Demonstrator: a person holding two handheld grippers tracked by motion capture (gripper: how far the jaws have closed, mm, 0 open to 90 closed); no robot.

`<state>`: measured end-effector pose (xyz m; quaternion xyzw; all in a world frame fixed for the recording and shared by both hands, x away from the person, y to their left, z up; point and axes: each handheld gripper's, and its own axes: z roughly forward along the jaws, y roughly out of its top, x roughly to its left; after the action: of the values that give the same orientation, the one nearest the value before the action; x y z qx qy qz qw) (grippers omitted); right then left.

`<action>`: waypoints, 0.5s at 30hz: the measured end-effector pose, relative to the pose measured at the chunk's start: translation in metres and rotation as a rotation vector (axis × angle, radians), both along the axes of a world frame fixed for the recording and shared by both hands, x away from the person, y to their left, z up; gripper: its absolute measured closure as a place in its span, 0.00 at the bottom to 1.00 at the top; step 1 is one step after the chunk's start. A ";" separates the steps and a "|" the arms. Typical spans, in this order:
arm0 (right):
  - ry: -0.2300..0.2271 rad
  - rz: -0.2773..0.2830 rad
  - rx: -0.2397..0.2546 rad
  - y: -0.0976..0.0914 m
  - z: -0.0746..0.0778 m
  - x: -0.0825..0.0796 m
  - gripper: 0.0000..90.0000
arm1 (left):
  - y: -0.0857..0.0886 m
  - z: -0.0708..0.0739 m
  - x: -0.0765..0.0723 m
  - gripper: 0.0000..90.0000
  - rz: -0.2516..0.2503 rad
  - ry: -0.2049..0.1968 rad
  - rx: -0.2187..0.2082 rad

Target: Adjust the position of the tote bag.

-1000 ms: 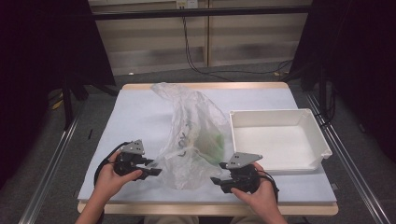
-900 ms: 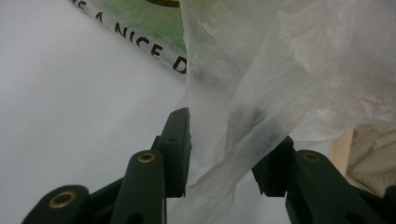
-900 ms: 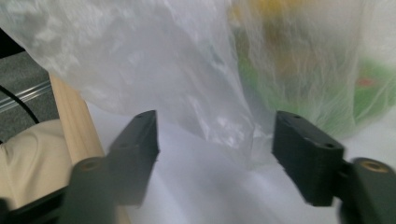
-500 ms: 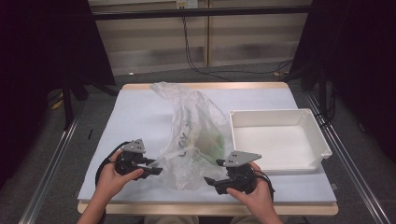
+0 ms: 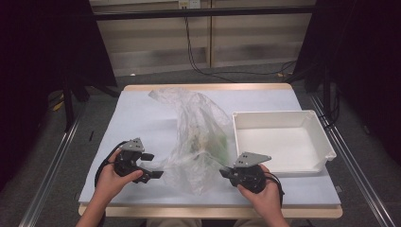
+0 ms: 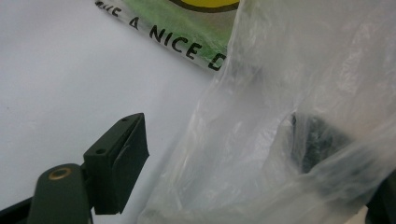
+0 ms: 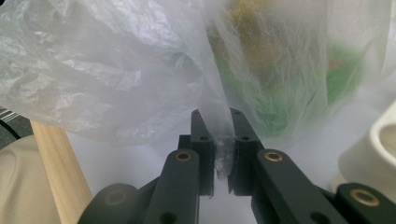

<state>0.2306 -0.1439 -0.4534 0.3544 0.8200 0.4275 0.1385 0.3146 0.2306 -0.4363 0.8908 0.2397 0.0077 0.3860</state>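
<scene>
Near the front edge of the tabletop (image 5: 142, 118), a person holds a gripper in each hand on either side of a clear plastic bag (image 5: 198, 137).

The right gripper (image 5: 226, 173) sits near the front edge, right of the middle. Its jaws have just been closing and now pinch a thin fold of the bag's film (image 7: 223, 154) between the pads.

The left gripper (image 5: 158, 174) sits left of the bag at about the same depth. Its jaws have just been opening and now stand wide. The left gripper view shows bag film lying loose between them, with one jaw bare and the other hidden behind the plastic.

The bag lies crumpled from the front middle of the tabletop back toward the far edge. Inside, a green printed pack (image 5: 218, 142) shows through the film. A white tray (image 5: 283, 165) stands on the right side of the tabletop, just beside the bag.

The bag looks very light, soft and floppy, and probably slippery. It would sag and shift when lifted, and the film could stretch or tear. The best hold seems a gathered fold near an edge, one on each side.
</scene>
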 end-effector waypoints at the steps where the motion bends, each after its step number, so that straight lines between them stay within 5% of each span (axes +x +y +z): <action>1: 0.000 -0.004 -0.007 -0.001 0.000 0.000 0.93 | 0.000 0.000 0.000 0.19 0.010 0.001 -0.018; 10: -0.011 -0.034 -0.043 -0.012 0.000 -0.002 0.95 | 0.010 0.008 0.007 0.10 0.033 -0.040 -0.037; 15: -0.005 -0.045 -0.056 -0.014 -0.002 -0.003 0.96 | -0.001 0.008 0.006 0.30 -0.035 -0.043 -0.045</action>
<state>0.2274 -0.1583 -0.4552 0.3676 0.8232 0.4021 0.1599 0.3203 0.2297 -0.4287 0.8855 0.2157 0.0144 0.4112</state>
